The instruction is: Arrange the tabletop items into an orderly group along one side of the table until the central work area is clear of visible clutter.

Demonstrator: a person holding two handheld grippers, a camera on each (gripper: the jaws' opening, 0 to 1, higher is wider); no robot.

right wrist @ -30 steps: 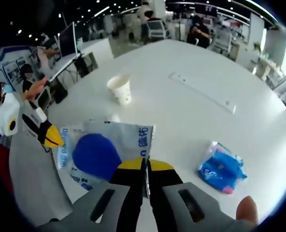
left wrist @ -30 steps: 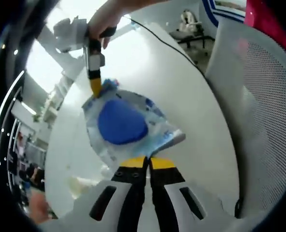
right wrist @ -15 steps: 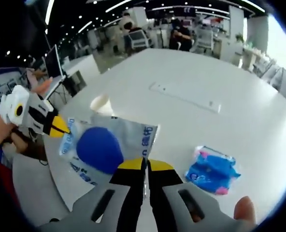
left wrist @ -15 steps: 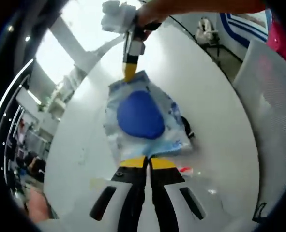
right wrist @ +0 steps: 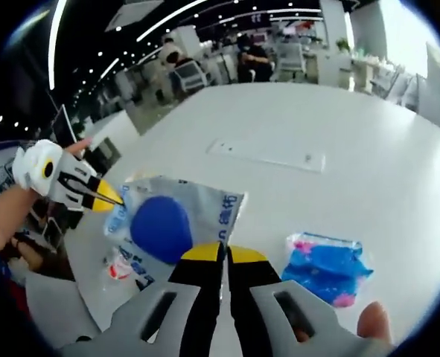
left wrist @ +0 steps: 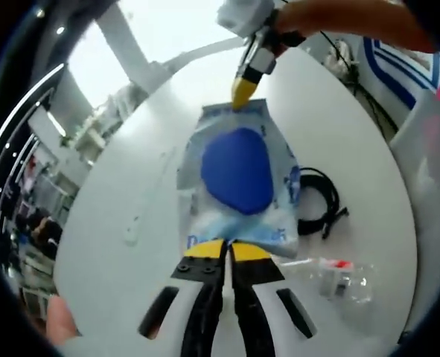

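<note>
Left gripper view: the left gripper (left wrist: 225, 249), yellow-tipped, has its jaws pressed together on the near edge of a clear pouch (left wrist: 238, 178) with a blue disc inside. The pouch stretches straight ahead of the jaws, off the white table (left wrist: 130, 193). At its far edge the right gripper (left wrist: 243, 95), held by a person's hand, is pinched on the opposite end. Just right of the pouch, on the table, lies a coiled black cable (left wrist: 320, 208). Nearer, right of the jaws, sits a small clear packet (left wrist: 342, 277) with a red spot.

Right gripper view: the right gripper (right wrist: 221, 253) is clamped on one edge of the same pouch (right wrist: 171, 223), which runs ahead and to the left. The left gripper (right wrist: 104, 195) grips its far left end. To the right of the jaws a blue-and-pink packet (right wrist: 325, 268) rests on the table (right wrist: 339, 178). Well ahead lies a flat white strip (right wrist: 268, 155). Below the pouch's left part, a small packet with red on it is partly visible.

The step in hand looks like carrying the pouch, held between both grippers, toward one side of the table. The next move calls for both hands travelling together, then lowering and releasing it beside the other items.

The cable appears in the left gripper view; the blue-and-pink packet and white strip appear in the right gripper view.
</note>
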